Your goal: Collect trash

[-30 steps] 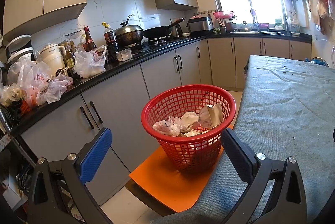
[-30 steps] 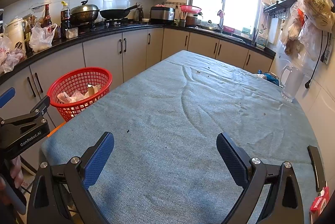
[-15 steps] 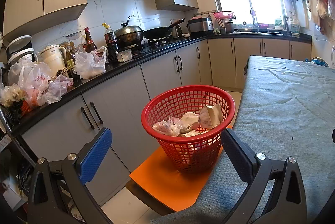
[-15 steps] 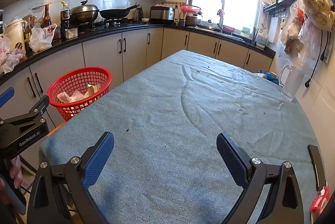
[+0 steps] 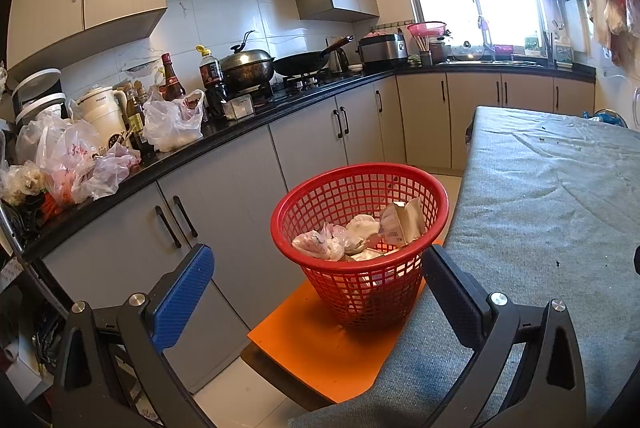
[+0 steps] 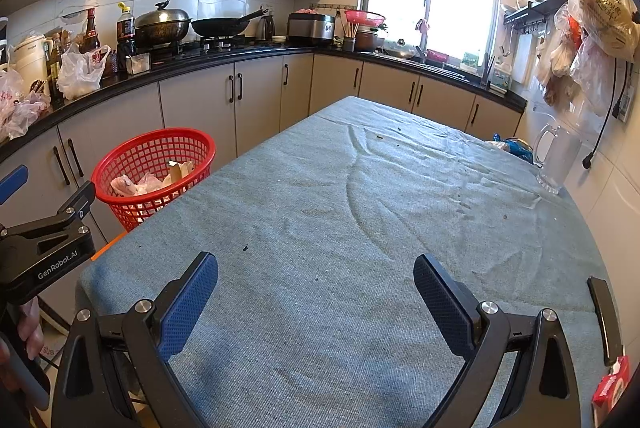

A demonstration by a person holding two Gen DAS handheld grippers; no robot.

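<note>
Centre frame, red basket (image 5: pixel 359 242) holding crumpled trash (image 5: pixel 360 234), just ahead of left gripper (image 5: pixel 318 292), fingers spread, empty; right gripper (image 6: pixel 316 302) spread over table (image 6: pixel 360 208).

1. The basket (image 5: pixel 360 204) is bright red, in an open grid mesh.
2. The trash (image 5: pixel 360 234) inside it is white, pale pink and tan.
3. The stool seat (image 5: pixel 320 352) under the basket is orange.
4. The table (image 6: pixel 360 208) wears a grey-blue woven cloth flecked with dark specks.
5. The left gripper (image 5: pixel 320 282) and the right gripper (image 6: pixel 316 286) are black, each with one blue dimpled pad and one dark one.
6. The countertop (image 5: pixel 240 132) is black; the cabinets (image 5: pixel 312 140) are beige-grey with dark handles.
7. The packet (image 6: pixel 610 384) is red and white.
</note>
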